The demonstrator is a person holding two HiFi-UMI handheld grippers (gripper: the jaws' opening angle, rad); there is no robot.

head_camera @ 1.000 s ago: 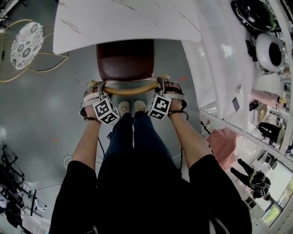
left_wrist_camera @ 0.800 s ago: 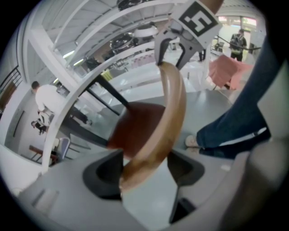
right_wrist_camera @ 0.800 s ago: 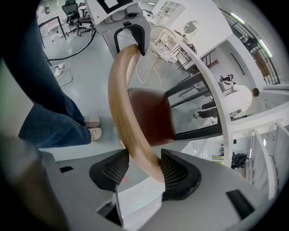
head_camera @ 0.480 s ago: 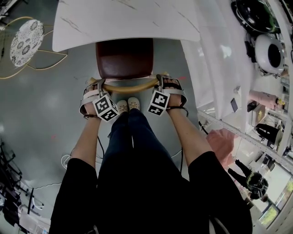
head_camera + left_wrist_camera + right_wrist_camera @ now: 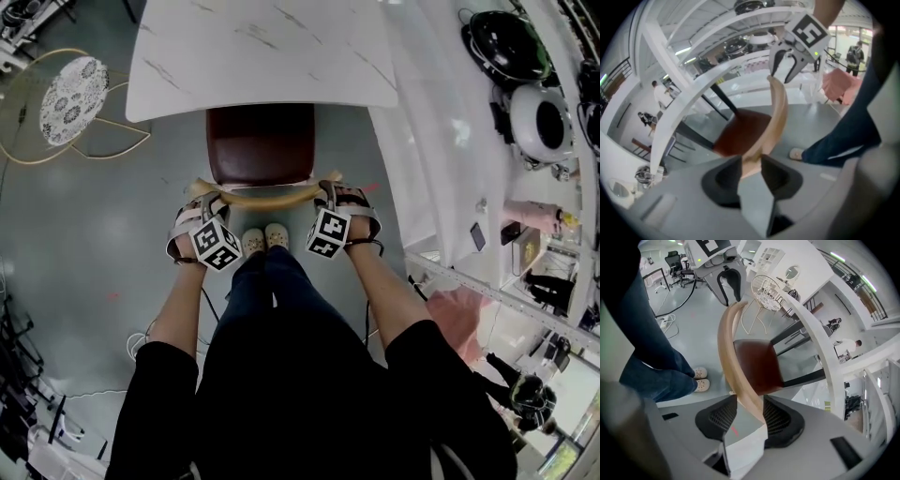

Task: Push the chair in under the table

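**Both claws on the chair back, seat barely under the worktop**

The chair (image 5: 261, 150) stands straight ahead of the person. Only the far edge of its dark red seat (image 5: 261, 131) lies beneath the near edge of the white marbled worktop (image 5: 262, 56). Its curved wooden backrest rail (image 5: 267, 196) runs left to right, crosswise to the push.

The left claw (image 5: 208, 199), whose jaws have just been closing, has the rail's left end between its pads and looks clamped on it. The right claw (image 5: 330, 193) grips the right end. Both sit equally near, so the push likely goes evenly toward the far side.

A wire side table (image 5: 66, 98) stands well apart at the far left. A white counter (image 5: 441, 141) flanks the chair on the right without blocking it.
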